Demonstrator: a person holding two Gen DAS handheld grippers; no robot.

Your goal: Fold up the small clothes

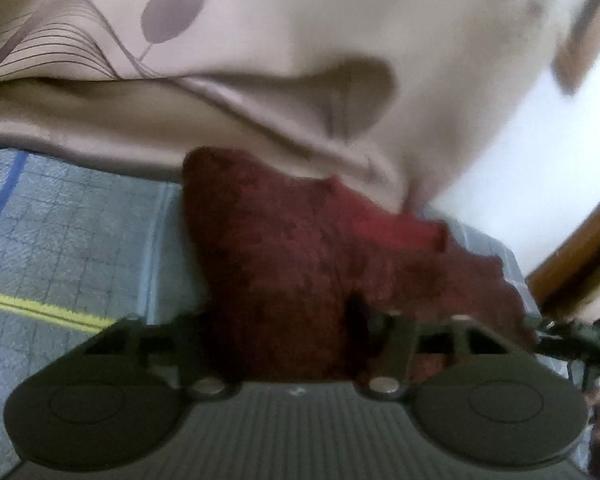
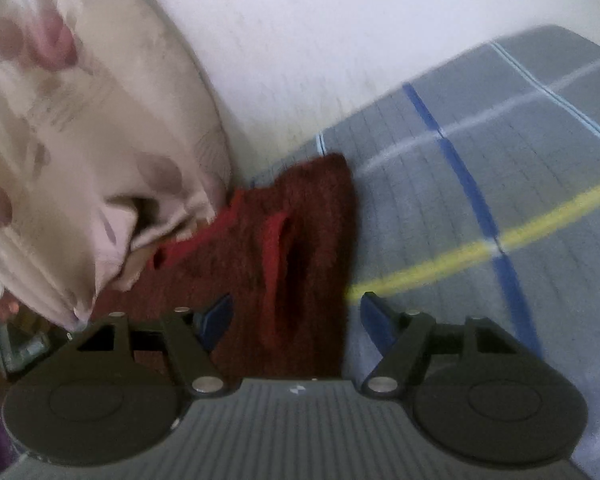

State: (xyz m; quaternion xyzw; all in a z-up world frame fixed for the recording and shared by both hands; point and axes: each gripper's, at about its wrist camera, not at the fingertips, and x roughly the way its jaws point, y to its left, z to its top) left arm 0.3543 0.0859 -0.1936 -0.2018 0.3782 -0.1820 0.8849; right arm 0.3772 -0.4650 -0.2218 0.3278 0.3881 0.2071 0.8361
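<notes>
Maroon garment (image 2: 300,248) between parted right tool (image 2: 296,316)

Both tools were built alike. The left gripper (image 1: 284,320) had a ribbed grey body across the bottom of its view, with a small pale mark at the top middle of the ribs. Two dark round discs (image 1: 88,402) sat at either side, each with a fainter ring pressed into its face. Black angled link arms ran forward from them, pinned with shiny silver rivets (image 1: 384,384). Its fingertips could not be made out. The right gripper (image 2: 296,316) showed the same grey ribbing, discs and black links, with smaller silver screw heads further out, and its fingers (image 2: 216,320) ended in blue pads.
</notes>
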